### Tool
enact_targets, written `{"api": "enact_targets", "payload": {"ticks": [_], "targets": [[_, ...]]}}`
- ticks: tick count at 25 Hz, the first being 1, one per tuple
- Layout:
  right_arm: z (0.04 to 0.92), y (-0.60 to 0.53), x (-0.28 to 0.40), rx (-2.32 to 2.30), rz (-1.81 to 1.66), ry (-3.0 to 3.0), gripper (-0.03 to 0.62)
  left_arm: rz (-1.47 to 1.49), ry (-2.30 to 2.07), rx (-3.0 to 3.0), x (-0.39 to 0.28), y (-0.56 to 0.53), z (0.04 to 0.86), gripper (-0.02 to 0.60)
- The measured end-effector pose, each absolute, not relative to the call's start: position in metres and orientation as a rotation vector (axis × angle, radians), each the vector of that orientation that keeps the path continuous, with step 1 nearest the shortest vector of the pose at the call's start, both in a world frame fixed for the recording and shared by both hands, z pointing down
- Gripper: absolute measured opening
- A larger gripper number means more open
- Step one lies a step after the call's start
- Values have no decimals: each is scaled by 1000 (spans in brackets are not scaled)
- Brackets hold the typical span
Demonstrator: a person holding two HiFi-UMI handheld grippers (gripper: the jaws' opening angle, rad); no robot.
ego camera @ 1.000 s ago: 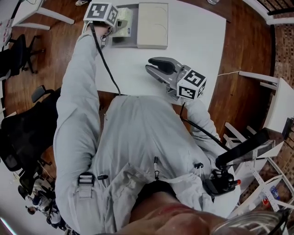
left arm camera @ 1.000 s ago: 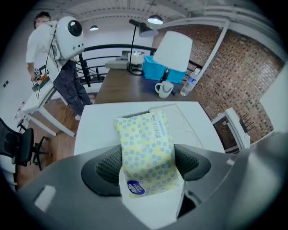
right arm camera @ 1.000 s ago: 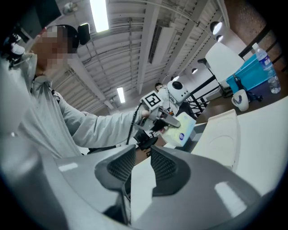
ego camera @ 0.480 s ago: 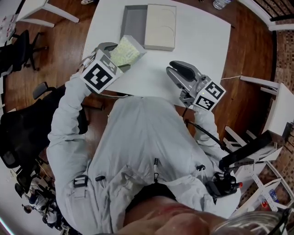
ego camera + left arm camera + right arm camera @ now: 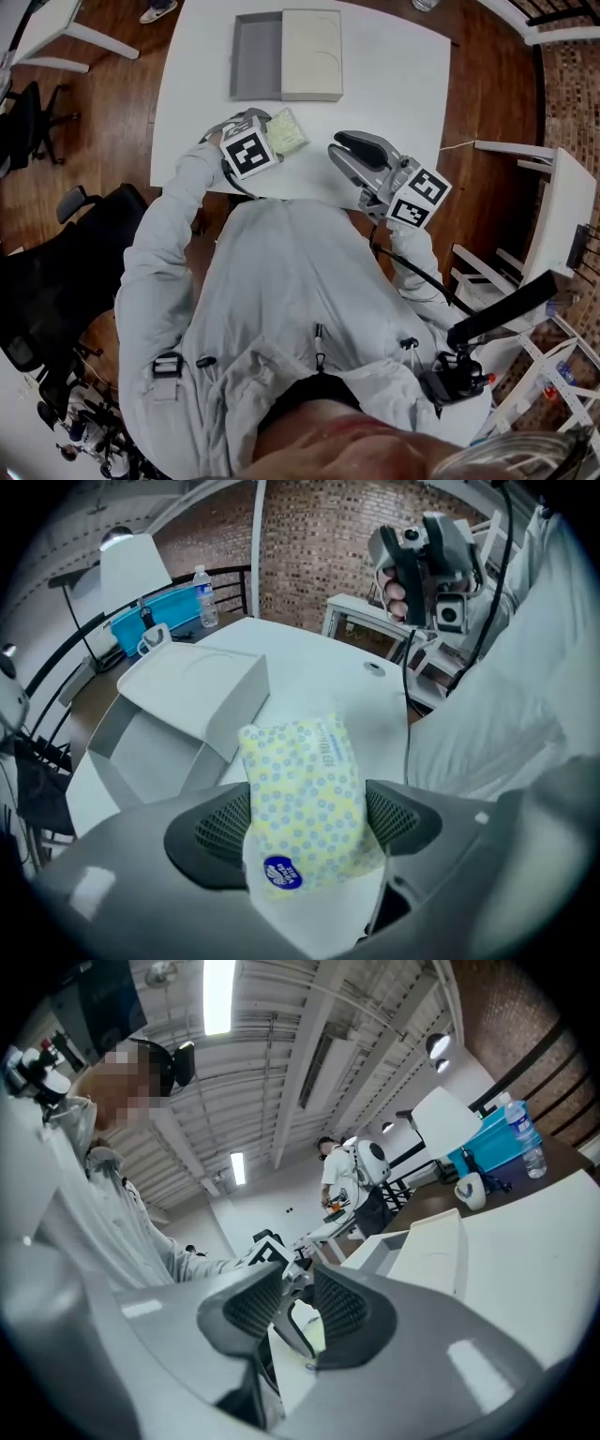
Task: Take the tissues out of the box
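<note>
A tissue pack, yellow with blue dots, sits between the pads of my left gripper, just above the white table near its front edge. Both pads touch the pack's sides while the jaws are opening. Farther back lies the open box, a grey tray with its cream lid folded out to the right. My right gripper hovers to the right of the pack, its jaws almost together with nothing between them.
A black office chair stands left of the table and white shelving to the right. The left gripper view shows a water bottle and a blue bin beyond the table's far side.
My left gripper has come back from the box at the far side to the table's front edge, carrying the tissue pack. The right gripper has shifted slightly.
</note>
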State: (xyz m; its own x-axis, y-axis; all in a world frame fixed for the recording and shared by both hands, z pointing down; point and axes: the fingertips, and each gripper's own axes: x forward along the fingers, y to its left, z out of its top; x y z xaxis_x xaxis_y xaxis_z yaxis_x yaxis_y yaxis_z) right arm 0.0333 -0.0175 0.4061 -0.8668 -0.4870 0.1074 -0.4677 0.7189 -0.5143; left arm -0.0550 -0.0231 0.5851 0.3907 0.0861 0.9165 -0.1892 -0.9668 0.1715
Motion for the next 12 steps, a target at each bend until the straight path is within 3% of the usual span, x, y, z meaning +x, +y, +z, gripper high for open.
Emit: {"api": "enact_targets", "payload": {"ticks": [3, 5, 7, 8, 10, 12], "targets": [[406, -17, 31, -809, -843, 2877, 91, 1589, -102, 2453, -54, -26, 585, 399], [406, -16, 29, -807, -843, 2878, 91, 1549, -127, 2499, -51, -29, 574, 466], [405, -15, 26, -798, -837, 2882, 91, 1499, -199, 2564, -56, -35, 553, 457], [404, -14, 24, -792, -832, 2882, 91, 1460, -258, 2614, -61, -39, 539, 407], [403, -14, 21, -783, -822, 2882, 91, 1351, -405, 2717, -79, -46, 506, 215], [403, -15, 19, -772, -817, 2885, 91, 1201, -536, 2770, -96, -47, 476, 84]]}}
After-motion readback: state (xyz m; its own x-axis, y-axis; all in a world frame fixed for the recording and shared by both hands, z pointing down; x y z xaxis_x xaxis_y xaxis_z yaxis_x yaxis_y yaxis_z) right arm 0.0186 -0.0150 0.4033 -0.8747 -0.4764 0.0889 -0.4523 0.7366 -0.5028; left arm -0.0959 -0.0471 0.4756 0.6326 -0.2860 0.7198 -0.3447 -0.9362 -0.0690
